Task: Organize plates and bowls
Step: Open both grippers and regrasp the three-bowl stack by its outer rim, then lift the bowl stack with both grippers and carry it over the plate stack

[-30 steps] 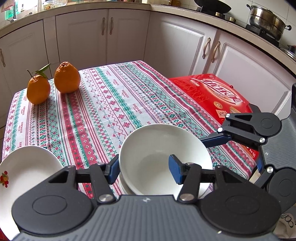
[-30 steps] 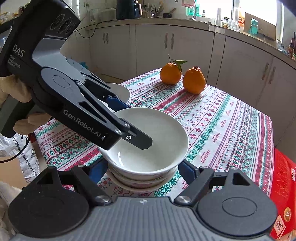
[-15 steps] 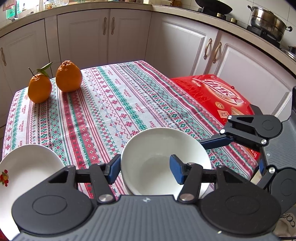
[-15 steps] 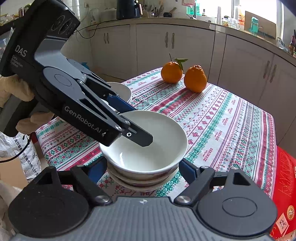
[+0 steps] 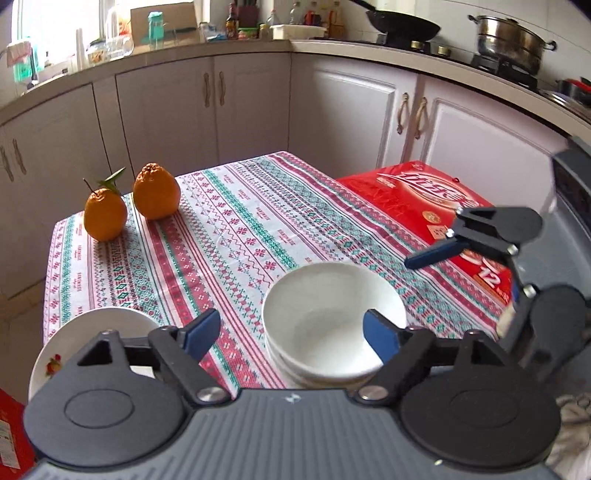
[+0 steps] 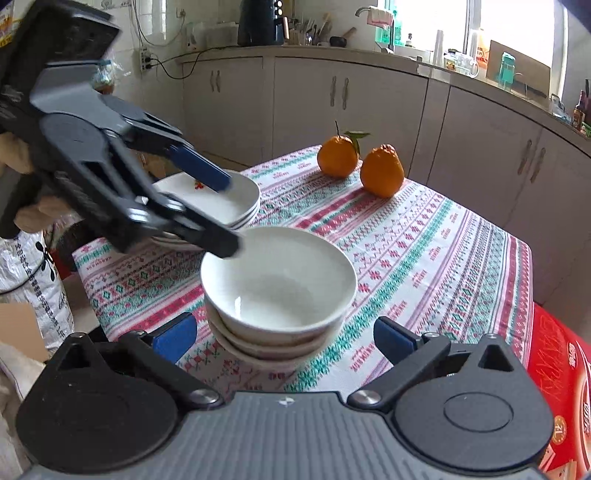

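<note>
Kitchen corner with fruit, a red box and cookware.

Two oranges (image 5: 105,218) (image 5: 156,192) sit touching at the far end of the desk's striped cloth (image 5: 236,236); one keeps a stem and leaf. A red box (image 5: 424,201) lies beside the desk's right edge. White cabinets (image 5: 354,110) run behind, under a counter (image 5: 207,46) crowded with bottles and jars. On the stove stand a black wok (image 5: 402,24) and a steel pot (image 5: 511,33). A dark kettle (image 6: 258,22) stands by the wall. A printed bag (image 6: 37,273) stands on the floor.

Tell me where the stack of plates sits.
In the right wrist view, the stack of plates sits near the table's left edge, just behind the stacked bowls.
</note>
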A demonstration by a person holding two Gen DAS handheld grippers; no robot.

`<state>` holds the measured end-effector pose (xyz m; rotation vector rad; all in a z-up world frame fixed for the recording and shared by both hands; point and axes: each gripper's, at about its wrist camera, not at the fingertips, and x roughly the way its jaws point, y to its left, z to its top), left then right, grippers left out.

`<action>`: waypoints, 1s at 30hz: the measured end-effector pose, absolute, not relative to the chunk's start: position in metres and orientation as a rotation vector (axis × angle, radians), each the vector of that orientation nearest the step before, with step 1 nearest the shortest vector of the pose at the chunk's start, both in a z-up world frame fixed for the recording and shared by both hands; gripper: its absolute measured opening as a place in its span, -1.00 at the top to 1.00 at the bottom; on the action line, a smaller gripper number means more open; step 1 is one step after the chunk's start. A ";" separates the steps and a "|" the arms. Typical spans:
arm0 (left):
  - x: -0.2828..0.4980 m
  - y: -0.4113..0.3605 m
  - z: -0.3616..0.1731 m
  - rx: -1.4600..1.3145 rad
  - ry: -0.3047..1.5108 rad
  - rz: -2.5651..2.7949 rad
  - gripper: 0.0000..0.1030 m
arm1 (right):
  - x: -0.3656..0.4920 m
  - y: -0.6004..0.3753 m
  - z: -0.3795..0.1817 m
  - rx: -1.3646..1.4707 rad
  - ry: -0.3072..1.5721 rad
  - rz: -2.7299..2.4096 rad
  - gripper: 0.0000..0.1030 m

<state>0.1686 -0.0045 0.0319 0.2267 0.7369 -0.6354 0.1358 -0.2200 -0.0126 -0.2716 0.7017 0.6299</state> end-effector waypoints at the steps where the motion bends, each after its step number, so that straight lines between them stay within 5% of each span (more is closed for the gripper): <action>1: 0.163 -0.003 0.032 0.238 0.735 -0.642 -0.65 | 0.134 -0.221 -0.013 -0.278 0.705 0.626 -1.00; 30: 0.175 -0.022 -0.044 0.452 0.862 -0.831 -0.62 | 0.183 -0.212 -0.055 -0.513 0.859 0.835 -0.99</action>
